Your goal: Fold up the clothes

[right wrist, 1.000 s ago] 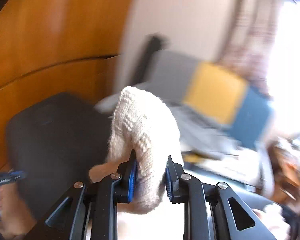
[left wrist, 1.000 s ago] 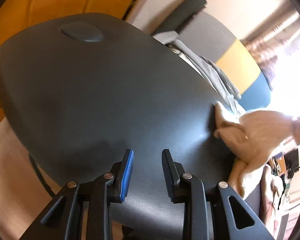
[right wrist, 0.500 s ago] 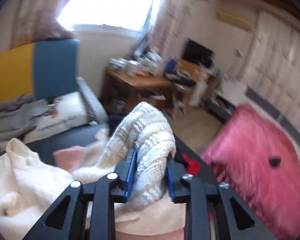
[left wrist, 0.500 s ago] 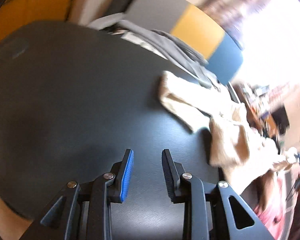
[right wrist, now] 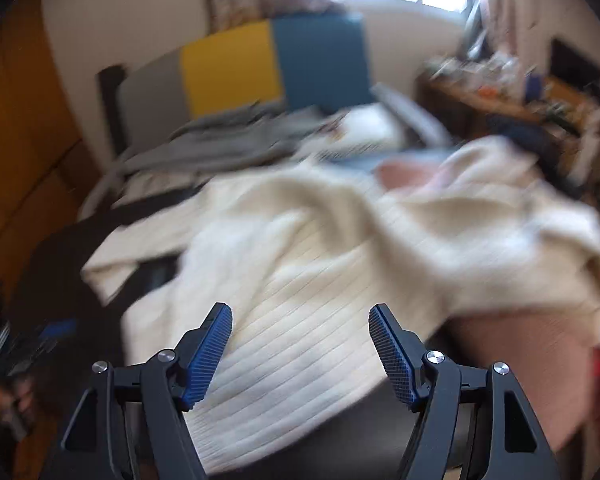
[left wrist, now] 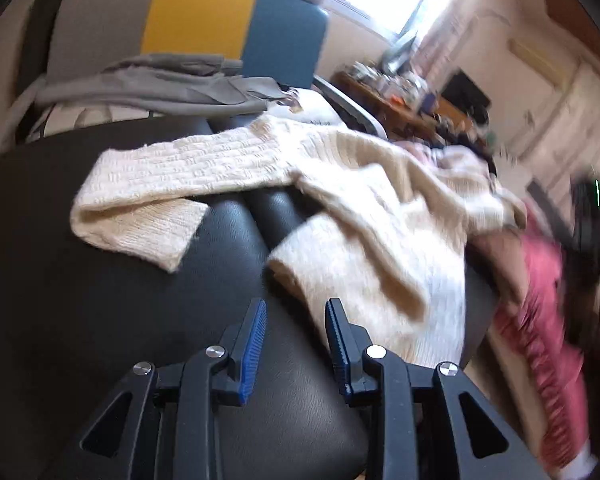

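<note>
Sweater (left wrist: 380, 216) lies crumpled w/ sleeve running left across black surface (left wrist: 100, 320). Right gripper (right wrist: 300, 322) directly over body, opening, empty; left gripper (left wrist: 295, 314) half-spread, opening, nothing pinched.

We record the sweater (left wrist: 372, 200) as cream knitted cloth, ribbed and slightly fuzzy. Beneath it, the dark cushion (left wrist: 100, 320) looks like smooth leather-like upholstery with a faint sheen. Both the left gripper (left wrist: 296, 320) and the right gripper (right wrist: 300, 328) are matt black plastic with bright metal rivets and ridged blue pads. At upper left of the left view, grey garments (left wrist: 160, 84) appear soft, matt cloth. The pink fabric (left wrist: 540, 320) at right is blurred.
</note>
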